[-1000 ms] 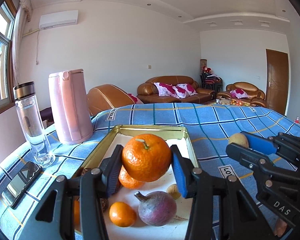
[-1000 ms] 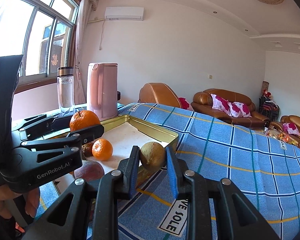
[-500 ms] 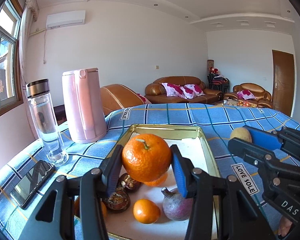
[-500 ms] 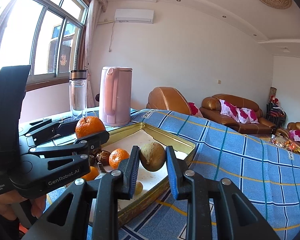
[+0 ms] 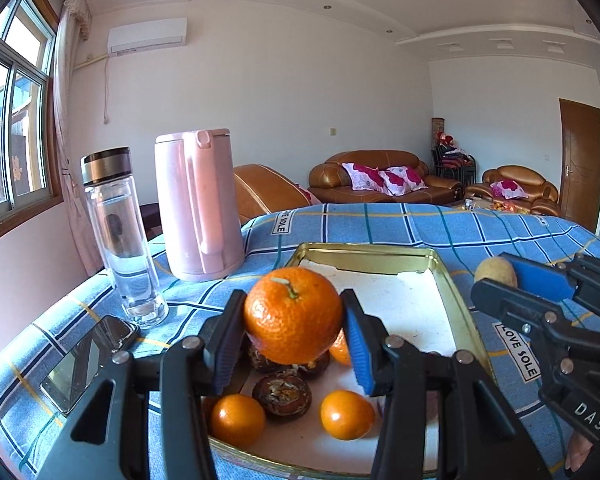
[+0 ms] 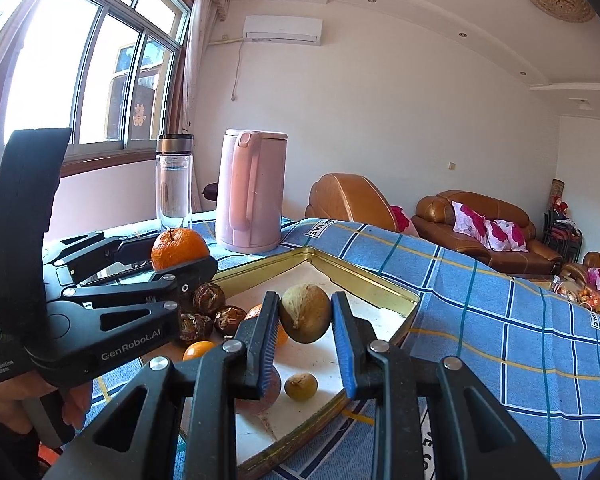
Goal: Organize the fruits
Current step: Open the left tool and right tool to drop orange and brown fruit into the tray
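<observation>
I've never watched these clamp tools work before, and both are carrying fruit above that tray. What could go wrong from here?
The left gripper pinches a round orange only at its sides, so it might slip onto the fruit in the gold tray. The right gripper carries a brownish fruit close beside the left one, so they could bump. A glass bottle stands nearby and could tip.

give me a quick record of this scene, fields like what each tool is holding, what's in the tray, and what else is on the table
left tool: shut on a large orange, held above the tray
right tool: shut on a brownish-green fruit, held above the tray
tray: gold metal, white lining; holds small oranges, dark wrinkled fruits, a purplish fruit partly hidden
table cover: blue checked cloth
beside tray: pink kettle, clear bottle, phone
</observation>
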{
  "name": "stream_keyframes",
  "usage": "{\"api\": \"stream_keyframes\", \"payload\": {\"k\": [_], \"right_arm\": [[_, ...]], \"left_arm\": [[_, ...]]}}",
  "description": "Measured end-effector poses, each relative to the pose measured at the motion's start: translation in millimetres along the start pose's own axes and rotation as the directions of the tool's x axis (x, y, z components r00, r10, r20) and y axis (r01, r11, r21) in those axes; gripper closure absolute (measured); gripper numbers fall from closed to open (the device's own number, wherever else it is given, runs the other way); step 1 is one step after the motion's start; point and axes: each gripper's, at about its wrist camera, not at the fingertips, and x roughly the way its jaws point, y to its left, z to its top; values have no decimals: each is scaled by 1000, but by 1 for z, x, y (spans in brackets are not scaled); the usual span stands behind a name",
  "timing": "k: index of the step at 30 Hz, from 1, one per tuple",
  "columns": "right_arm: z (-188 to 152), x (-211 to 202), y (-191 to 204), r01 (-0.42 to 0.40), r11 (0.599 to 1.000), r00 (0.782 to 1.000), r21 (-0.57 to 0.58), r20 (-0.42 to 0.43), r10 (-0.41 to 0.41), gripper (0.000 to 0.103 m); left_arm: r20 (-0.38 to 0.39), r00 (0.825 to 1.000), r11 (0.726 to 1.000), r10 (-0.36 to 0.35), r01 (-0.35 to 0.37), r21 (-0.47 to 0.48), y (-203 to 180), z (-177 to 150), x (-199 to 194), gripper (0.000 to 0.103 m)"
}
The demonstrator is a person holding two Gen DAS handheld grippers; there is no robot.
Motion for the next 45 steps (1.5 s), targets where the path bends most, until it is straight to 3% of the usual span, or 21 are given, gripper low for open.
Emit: {"api": "stream_keyframes", "payload": {"k": [28,38,45], "right_arm": [[1,26,33,-60,998,996,-33,-70,57,75],[-6,48,33,-96,995,979,10,-182,96,75],[-10,50,34,-127,992,967,20,-220,129,73]], "left_arm": [[-86,996,1000,-2,2,-7,22,-11,11,54],[-152,988,999,-21,25,28,17,-14,21,53],[-147,989,998,-20,30,61,10,-15,17,52]]}}
